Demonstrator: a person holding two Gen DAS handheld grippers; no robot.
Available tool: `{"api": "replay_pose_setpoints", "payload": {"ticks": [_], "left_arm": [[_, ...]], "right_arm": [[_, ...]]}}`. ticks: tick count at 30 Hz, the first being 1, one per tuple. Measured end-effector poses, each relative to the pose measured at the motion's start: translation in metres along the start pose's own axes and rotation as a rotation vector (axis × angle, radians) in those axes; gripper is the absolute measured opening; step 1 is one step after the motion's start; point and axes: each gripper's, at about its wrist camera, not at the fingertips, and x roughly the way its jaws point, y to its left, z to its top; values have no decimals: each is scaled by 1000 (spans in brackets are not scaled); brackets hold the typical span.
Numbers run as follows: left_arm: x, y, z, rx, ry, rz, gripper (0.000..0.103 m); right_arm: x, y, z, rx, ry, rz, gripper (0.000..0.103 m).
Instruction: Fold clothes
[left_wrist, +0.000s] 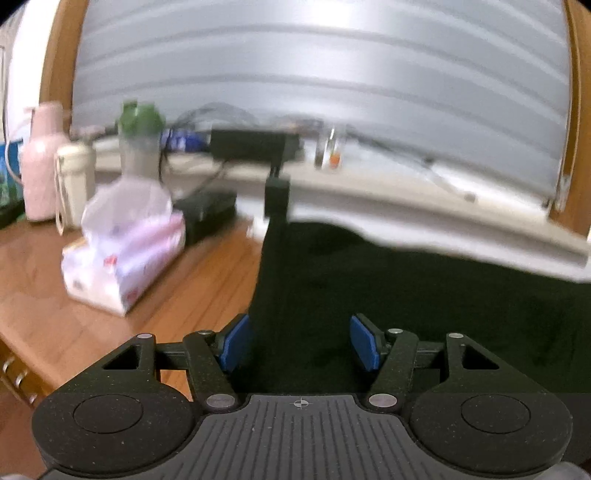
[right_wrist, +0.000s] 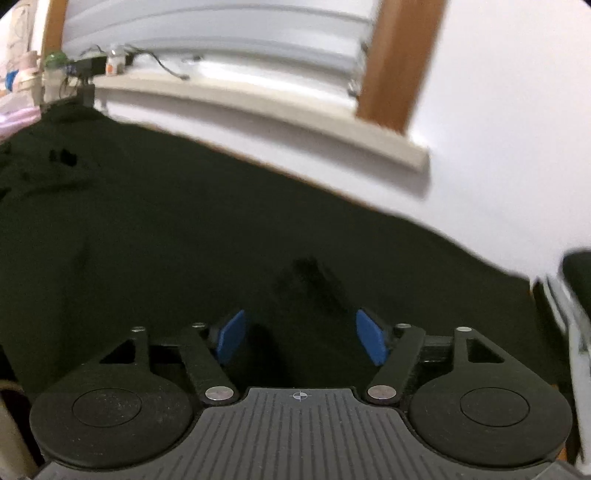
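A black garment (left_wrist: 424, 306) lies spread on the wooden table (left_wrist: 44, 295), filling the lower right of the left wrist view. My left gripper (left_wrist: 301, 341) is open, its blue pads (left_wrist: 236, 343) apart over the garment's left edge, holding nothing. In the right wrist view the same black garment (right_wrist: 184, 229) fills most of the frame. My right gripper (right_wrist: 301, 338) is open above the cloth, its blue pads (right_wrist: 371, 341) wide apart and empty. Both views are blurred.
A tissue pack in plastic (left_wrist: 122, 251) lies left of the garment. Behind it stand a pink bottle (left_wrist: 38, 162), a cream bottle (left_wrist: 74, 181) and a green-capped bottle (left_wrist: 140, 140). A black camera stand (left_wrist: 275, 177) rises at the garment's far edge. A windowsill (right_wrist: 258, 107) and wall lie behind.
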Motion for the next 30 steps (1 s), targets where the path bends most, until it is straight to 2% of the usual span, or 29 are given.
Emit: {"api": "replay_pose_setpoints", "payload": {"ticks": [1, 3, 4, 5, 10, 12, 13, 14, 18, 20, 22, 26, 28, 30], "left_arm": [[0, -8, 3, 9, -10, -22, 65], [0, -27, 8, 32, -24, -69, 65], [3, -38, 10, 50, -26, -95, 65], [6, -50, 11, 63, -26, -124, 65], [33, -111, 17, 117, -14, -284, 65], [45, -140, 18, 145, -6, -351, 65], [51, -154, 17, 159, -5, -382, 65], [58, -168, 16, 169, 0, -415, 65], [82, -220, 9, 200, 34, -523, 65], [93, -242, 3, 213, 58, -566, 65], [102, -263, -6, 234, 82, -602, 65], [116, -288, -26, 290, 133, -625, 65], [124, -290, -33, 294, 158, -630, 66], [131, -291, -39, 292, 179, -628, 66]], "right_arm": [[-2, -2, -5, -22, 9, -28, 65], [-6, -10, -14, -31, 25, -64, 45], [-11, -19, -19, 3, 24, -77, 8], [-17, -28, -24, 40, 23, -90, 4], [-93, -75, -57, 254, -91, -331, 6], [-113, -93, -78, 329, -95, -405, 22], [-120, -101, -89, 367, -95, -417, 34], [-123, -108, -97, 403, -97, -411, 37], [-122, -122, -114, 483, -98, -420, 42], [-114, -126, -119, 501, -94, -396, 53], [-104, -133, -123, 515, -70, -372, 58], [-90, -141, -137, 547, -9, -353, 58], [-87, -142, -143, 563, 20, -313, 56], [-87, -143, -150, 558, 38, -294, 27]]}}
